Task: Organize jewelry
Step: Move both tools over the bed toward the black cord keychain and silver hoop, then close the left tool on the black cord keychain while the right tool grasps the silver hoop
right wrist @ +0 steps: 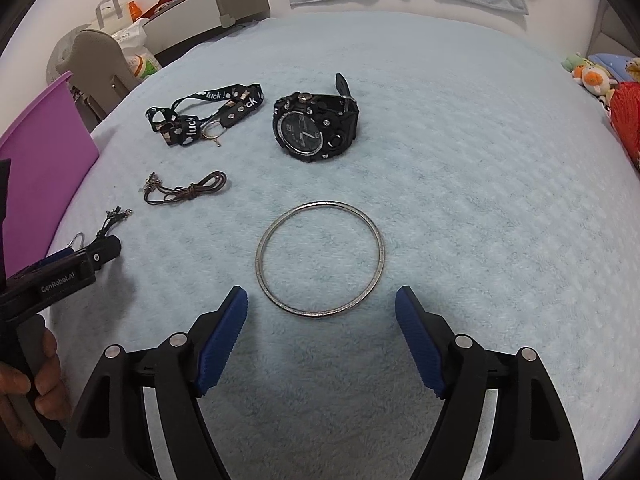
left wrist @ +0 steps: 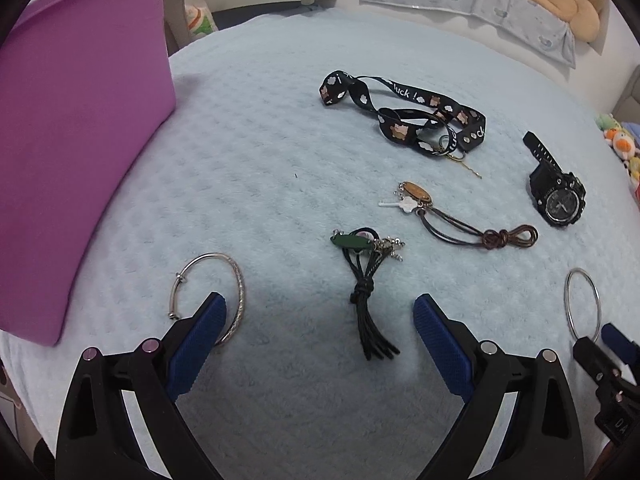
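My right gripper [right wrist: 320, 304] stood wide open and empty, the flat bangle [right wrist: 320, 258] lying just ahead at twelve o'clock

The right gripper [right wrist: 321, 306] is held with jaws wide apart and nothing between the pads. A silver bangle [right wrist: 320, 258] lies flat on the pale blue blanket [right wrist: 480, 200], just ahead. A black watch [right wrist: 314, 126] is seen beyond it.

The left hand-held gripper [left wrist: 320, 322] hides part of the open silver bangle [left wrist: 236, 300].
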